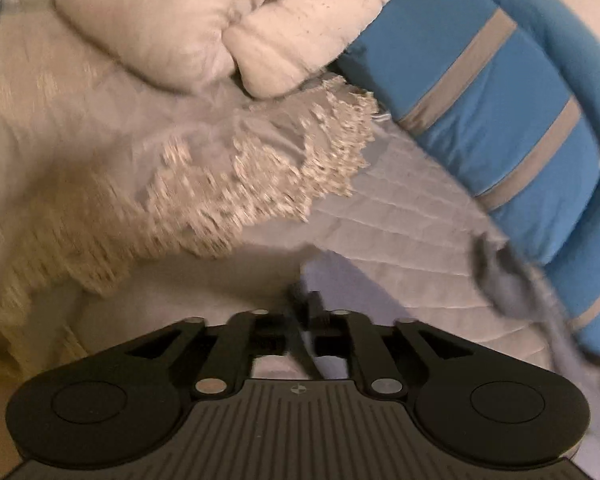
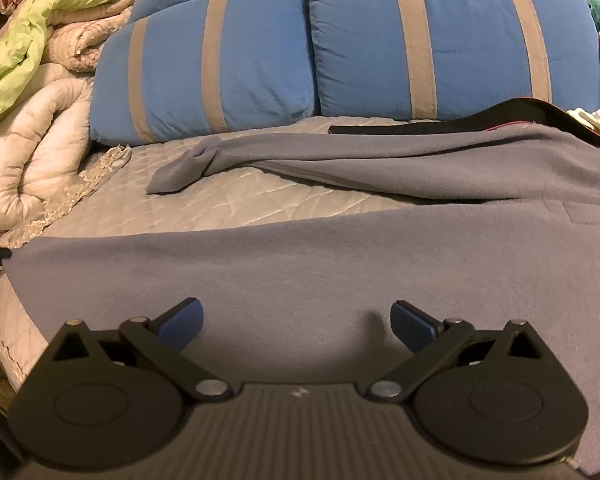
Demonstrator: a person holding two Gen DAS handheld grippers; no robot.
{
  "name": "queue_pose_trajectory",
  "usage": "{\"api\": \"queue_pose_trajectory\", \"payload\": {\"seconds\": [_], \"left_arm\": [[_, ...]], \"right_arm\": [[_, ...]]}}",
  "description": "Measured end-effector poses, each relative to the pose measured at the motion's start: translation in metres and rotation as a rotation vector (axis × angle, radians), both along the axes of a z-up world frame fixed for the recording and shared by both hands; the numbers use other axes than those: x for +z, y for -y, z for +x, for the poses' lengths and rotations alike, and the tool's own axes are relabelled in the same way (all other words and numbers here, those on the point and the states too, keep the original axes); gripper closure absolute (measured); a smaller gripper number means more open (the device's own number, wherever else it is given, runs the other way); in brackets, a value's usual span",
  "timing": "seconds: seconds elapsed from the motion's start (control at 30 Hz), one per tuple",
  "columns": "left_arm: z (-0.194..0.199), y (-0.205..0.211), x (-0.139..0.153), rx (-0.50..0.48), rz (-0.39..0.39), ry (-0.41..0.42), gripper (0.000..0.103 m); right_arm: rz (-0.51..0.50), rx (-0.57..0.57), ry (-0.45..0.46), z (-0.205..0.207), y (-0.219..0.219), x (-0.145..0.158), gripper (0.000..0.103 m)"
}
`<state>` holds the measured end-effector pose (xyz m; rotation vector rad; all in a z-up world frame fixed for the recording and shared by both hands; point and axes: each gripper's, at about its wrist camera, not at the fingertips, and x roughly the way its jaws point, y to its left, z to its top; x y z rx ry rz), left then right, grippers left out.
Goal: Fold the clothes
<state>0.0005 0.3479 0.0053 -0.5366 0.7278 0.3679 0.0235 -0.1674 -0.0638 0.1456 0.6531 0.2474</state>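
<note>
The grey-blue garment [image 2: 340, 272] is spread flat across the quilted bed [image 2: 260, 200], with 1 sleeve [image 2: 188, 174] extended toward 2 blue striped pillows [image 2: 220, 64]. The right gripper [image 2: 296, 320] is held wide open just above the garment, gripping nothing. The left gripper [image 1: 306, 308] is blurred; its jaws appear nearly closed, no cloth visible between them.

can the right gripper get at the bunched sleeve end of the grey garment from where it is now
Probably yes. The right gripper is open over the grey garment, and the sleeve end lies ahead and to the left on bare quilted bedspread, nothing lying over it.
</note>
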Motion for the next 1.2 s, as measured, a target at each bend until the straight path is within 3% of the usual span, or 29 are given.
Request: {"api": "queue_pose_trajectory", "payload": {"seconds": [0.07, 0.2, 0.3, 0.5, 0.67, 0.9, 1.07, 1.13, 1.2], "left_arm": [[0.0, 0.002, 0.009, 0.017, 0.047, 0.007, 0.072], [0.005, 0.016, 0.033, -0.018, 0.061, 0.041, 0.053], [0.016, 0.04, 0.052, -0.075, 0.075, 0.082, 0.046], [0.057, 0.121, 0.082, -0.253, 0.181, 0.141, 0.027], [0.1, 0.186, 0.084, -0.31, 0.187, 0.146, 0.023], [0.158, 0.237, 0.056, -0.309, 0.139, 0.061, 0.023], [0.17, 0.228, 0.021, -0.242, 0.086, 0.055, 0.023], [0.182, 0.221, 0.014, -0.226, 0.033, 0.029, 0.025], [0.191, 0.215, 0.012, -0.219, -0.018, 0.057, 0.025]], "right_arm": [[0.002, -0.001, 0.001, 0.0, 0.0, 0.0, 0.0], [0.005, 0.002, -0.004, 0.0, 0.0, -0.001, 0.0], [-0.002, 0.01, 0.0, 0.0, -0.002, -0.001, 0.0], [-0.016, 0.016, 0.001, 0.0, -0.005, -0.003, 0.0], [-0.009, 0.01, -0.013, 0.002, -0.002, -0.005, 0.0], [0.002, 0.015, -0.031, 0.005, 0.003, -0.008, 0.0], [0.012, 0.024, -0.049, 0.011, 0.002, -0.011, 0.0], [0.005, 0.036, -0.053, 0.014, -0.001, -0.012, 0.0], [-0.001, 0.052, -0.051, 0.016, -0.005, -0.012, 0.0]]}}
